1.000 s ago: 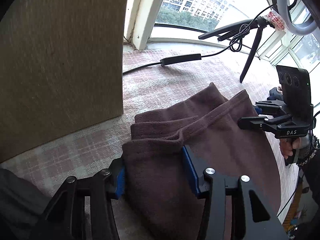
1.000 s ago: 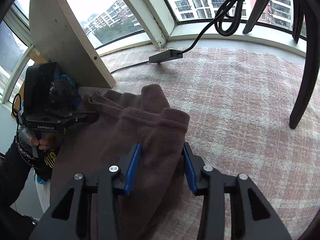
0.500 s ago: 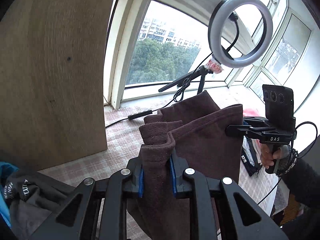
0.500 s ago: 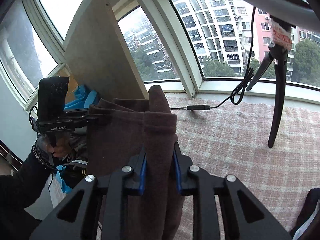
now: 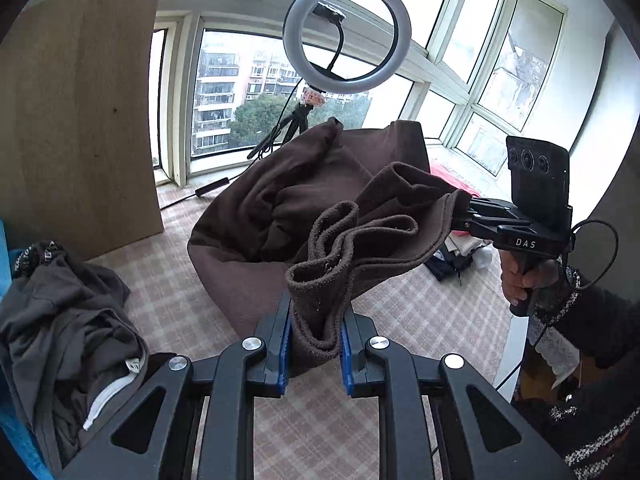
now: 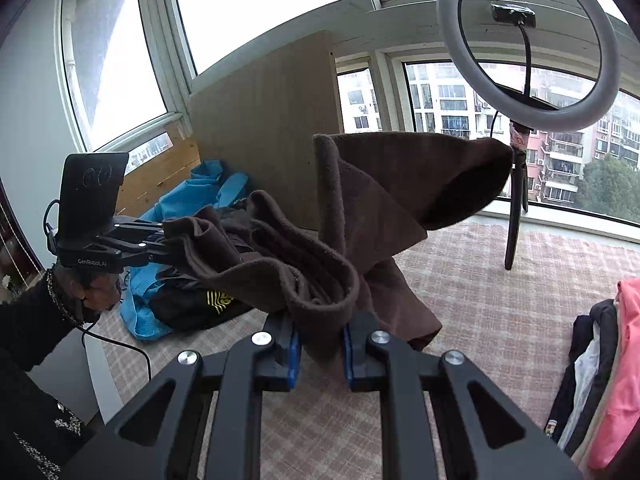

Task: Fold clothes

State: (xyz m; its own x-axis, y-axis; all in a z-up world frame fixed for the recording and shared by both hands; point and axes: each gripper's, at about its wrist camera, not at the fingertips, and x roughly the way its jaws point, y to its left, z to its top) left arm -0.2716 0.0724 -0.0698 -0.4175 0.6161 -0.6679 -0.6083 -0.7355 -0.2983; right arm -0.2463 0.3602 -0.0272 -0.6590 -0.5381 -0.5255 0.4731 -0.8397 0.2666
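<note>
A brown garment [image 5: 304, 200] hangs in the air between both grippers, above the plaid-covered table [image 5: 420, 312]. My left gripper [image 5: 314, 344] is shut on one bunched edge of it. My right gripper [image 6: 320, 344] is shut on the other edge; it also shows in the left wrist view [image 5: 464, 210] at the right. The left gripper shows in the right wrist view [image 6: 168, 248] at the left, clamped on the cloth. The rest of the garment [image 6: 400, 184] billows up and away from me.
A heap of dark clothes [image 5: 68, 320] lies at the left, with blue cloth [image 6: 192, 200] behind it. A wooden board [image 5: 76, 132] stands by the window. A ring light on a tripod [image 5: 346, 36] stands at the back. Folded pink and dark clothes [image 6: 600, 380] lie at the right.
Both grippers closed on the garment's edges, then lifted it off the table. The garment now swings up in the air with its lower part flung away from me.
</note>
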